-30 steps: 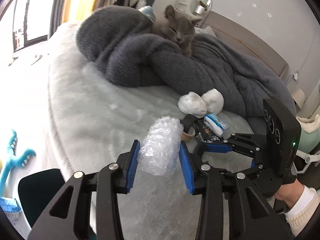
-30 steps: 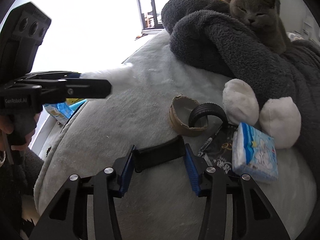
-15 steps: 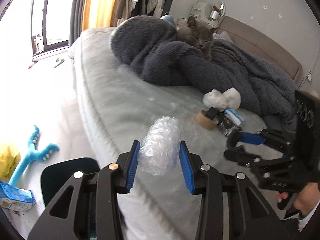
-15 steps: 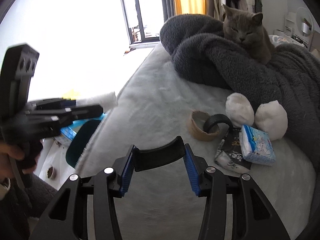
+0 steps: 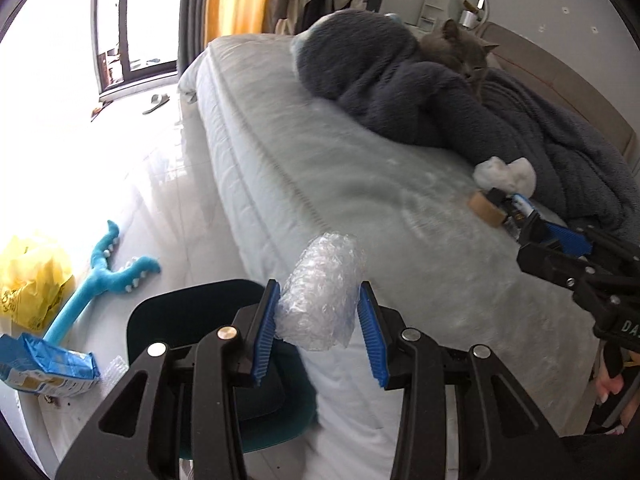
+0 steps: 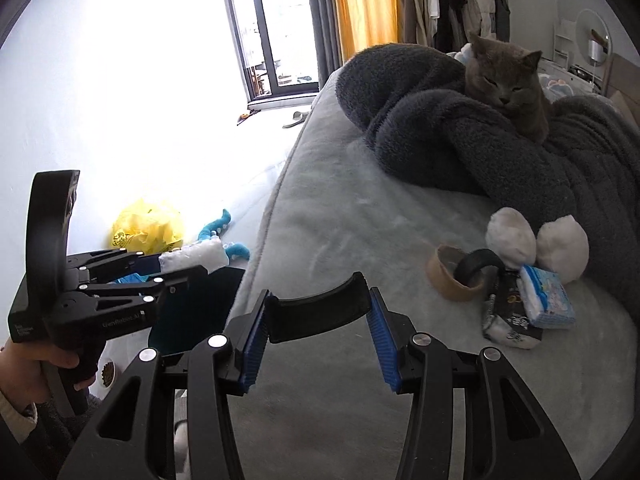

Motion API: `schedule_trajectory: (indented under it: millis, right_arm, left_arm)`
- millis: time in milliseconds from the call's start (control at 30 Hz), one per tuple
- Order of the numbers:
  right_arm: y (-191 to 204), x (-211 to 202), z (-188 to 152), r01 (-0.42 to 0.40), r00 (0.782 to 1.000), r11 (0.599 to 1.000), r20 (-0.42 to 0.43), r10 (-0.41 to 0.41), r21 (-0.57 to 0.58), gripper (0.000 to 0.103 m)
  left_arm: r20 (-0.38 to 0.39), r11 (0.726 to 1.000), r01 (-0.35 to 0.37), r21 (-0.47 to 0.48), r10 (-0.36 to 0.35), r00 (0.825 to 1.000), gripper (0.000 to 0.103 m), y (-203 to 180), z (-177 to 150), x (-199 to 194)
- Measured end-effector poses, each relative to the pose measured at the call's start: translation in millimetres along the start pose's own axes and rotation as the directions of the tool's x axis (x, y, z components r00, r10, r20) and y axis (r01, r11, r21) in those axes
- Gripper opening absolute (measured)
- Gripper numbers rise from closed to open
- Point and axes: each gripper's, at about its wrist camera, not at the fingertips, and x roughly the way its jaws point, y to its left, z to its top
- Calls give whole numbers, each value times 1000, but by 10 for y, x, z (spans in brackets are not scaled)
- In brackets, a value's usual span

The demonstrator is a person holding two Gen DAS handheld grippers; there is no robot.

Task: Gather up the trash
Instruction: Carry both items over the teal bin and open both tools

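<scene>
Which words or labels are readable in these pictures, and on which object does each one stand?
"GenRobot.AI": on the side of the left gripper, right wrist view.
"DA": cut-off letters on the right gripper, left wrist view.
Print on the yellow bag, black packet, tissue pack and blue package: too blurred to read.

The bubble wrap (image 5: 320, 300) is clear, shiny, bumpy plastic. The blanket (image 6: 500, 148) is thick, fuzzy grey cloth. The bed cover (image 5: 340, 184) is soft pale cloth. The roll (image 6: 448, 280) is brown matt cardboard. The grey cat (image 6: 508, 84) has short soft fur
</scene>
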Motion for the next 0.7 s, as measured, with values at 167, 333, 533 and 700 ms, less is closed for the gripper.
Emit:
schedule_trajectory:
  millis: [167, 333, 533, 700]
  right_arm:
    - [209, 141, 94, -36, 999, 999, -14, 36, 16, 48]
    - [461, 247, 196, -44, 999, 999, -22, 44, -18, 48]
    - [722, 408, 280, -75, 997, 996, -33, 74, -40, 48]
    - [977, 548, 330, -101, 994, 993, -43, 98, -60, 48]
  left_arm:
    - [-22, 999, -39, -19, 38, 999, 42, 236, -61, 35]
    - [-51, 997, -73, -39, 71, 996, 42, 495, -161, 75]
    - [-107, 994, -89, -56, 83, 991, 42, 784, -294, 143]
    - [-150, 992, -110, -65, 99, 984, 42, 974, -391, 175]
